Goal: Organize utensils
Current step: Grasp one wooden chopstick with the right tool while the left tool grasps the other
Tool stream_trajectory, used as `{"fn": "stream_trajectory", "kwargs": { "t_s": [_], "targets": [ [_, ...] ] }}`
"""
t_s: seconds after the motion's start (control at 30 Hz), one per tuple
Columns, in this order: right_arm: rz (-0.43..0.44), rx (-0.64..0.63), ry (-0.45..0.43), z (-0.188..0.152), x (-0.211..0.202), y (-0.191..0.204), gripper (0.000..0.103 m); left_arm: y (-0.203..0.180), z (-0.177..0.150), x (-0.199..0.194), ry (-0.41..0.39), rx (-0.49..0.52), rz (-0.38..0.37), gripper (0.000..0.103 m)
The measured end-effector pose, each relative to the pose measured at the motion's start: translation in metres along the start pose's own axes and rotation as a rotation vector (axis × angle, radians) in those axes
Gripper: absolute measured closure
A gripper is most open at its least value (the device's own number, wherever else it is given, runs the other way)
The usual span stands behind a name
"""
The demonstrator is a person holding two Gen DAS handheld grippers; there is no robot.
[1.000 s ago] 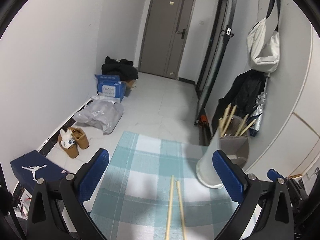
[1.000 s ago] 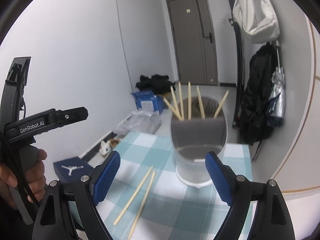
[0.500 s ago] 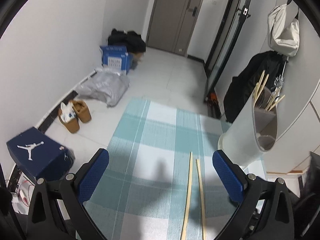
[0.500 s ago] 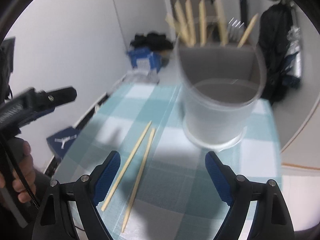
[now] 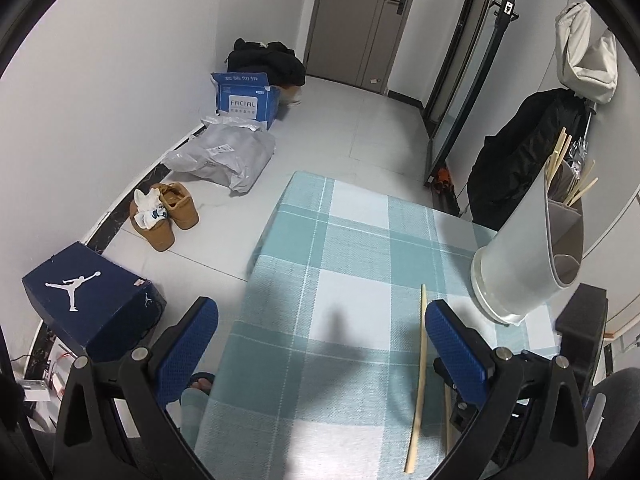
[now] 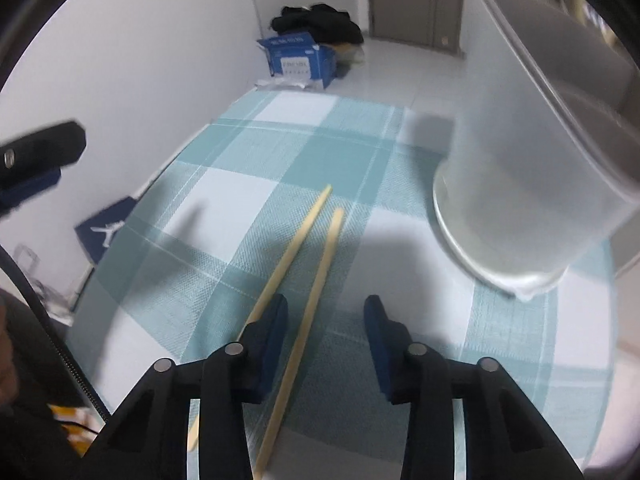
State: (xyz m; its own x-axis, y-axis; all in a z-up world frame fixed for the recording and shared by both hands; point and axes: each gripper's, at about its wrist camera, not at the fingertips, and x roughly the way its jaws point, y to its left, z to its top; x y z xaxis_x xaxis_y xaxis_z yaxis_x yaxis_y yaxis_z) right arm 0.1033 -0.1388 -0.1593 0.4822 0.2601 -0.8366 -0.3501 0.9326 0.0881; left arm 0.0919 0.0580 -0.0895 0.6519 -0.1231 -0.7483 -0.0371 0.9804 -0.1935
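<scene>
Two wooden chopsticks lie side by side on a teal checked tablecloth (image 6: pixel 240 152). My right gripper (image 6: pixel 326 312) hangs low over them, jaws closing. The right chopstick (image 6: pixel 326 248) runs between the pads with gaps on both sides. The left chopstick (image 6: pixel 296 240) passes under the left finger (image 6: pixel 276 320). A pale utensil holder (image 6: pixel 520 200) stands just to the right, with several chopsticks in its rear compartment. My left gripper (image 5: pixel 320 316) stands open above the cloth (image 5: pixel 340 240), holding nothing. One chopstick (image 5: pixel 418 368) lies by its right finger; the holder (image 5: pixel 516 256) is beyond.
On the floor to the left are a dark blue shoe box (image 5: pixel 88 292), tan shoes (image 5: pixel 168 212), a grey plastic bag (image 5: pixel 228 156) and a blue carton (image 5: pixel 248 98). A black jacket (image 5: pixel 520 160) and a white bag (image 5: pixel 584 56) hang right of the table. The table's left edge drops to the floor.
My right gripper has come down close over the two chopsticks and its jaws have narrowed around one. The left gripper tipped down a little and then held still.
</scene>
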Motion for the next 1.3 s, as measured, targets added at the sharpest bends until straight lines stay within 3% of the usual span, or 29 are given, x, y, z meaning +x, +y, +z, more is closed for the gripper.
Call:
{"fn": "stream_trajectory", "kwargs": {
  "t_s": [0.03,0.13,0.2,0.7,1.1,1.2,1.3],
  "targets": [
    [-0.029,-0.022,-0.003,0.0,0.001,0.004,0.082,0.001,0.0,0.0,0.002,-0.006,0.013,0.001],
    [-0.052,-0.038,0.009,0.001,0.001,0.005,0.095,0.006,0.0,0.0,0.011,-0.021,0.009,0.001],
    [-0.057,-0.04,0.027,0.0,-0.001,0.004,0.098,0.011,0.002,0.002,0.016,-0.037,0.006,0.001],
    [0.02,-0.12,0.223,-0.035,-0.032,-0.005,0.095,0.003,0.004,-0.002,-0.009,-0.041,-0.061,0.001],
    [0.08,-0.095,0.196,-0.001,-0.005,-0.005,0.089,-0.004,-0.003,0.02,0.075,0.018,-0.033,0.001],
    [0.101,-0.061,0.202,0.009,0.002,-0.008,0.098,-0.003,-0.004,0.029,0.119,0.021,-0.025,0.001],
    [0.109,-0.048,0.191,0.013,0.003,-0.013,0.098,-0.005,-0.002,0.037,0.157,0.019,-0.019,0.001]
  ]
}}
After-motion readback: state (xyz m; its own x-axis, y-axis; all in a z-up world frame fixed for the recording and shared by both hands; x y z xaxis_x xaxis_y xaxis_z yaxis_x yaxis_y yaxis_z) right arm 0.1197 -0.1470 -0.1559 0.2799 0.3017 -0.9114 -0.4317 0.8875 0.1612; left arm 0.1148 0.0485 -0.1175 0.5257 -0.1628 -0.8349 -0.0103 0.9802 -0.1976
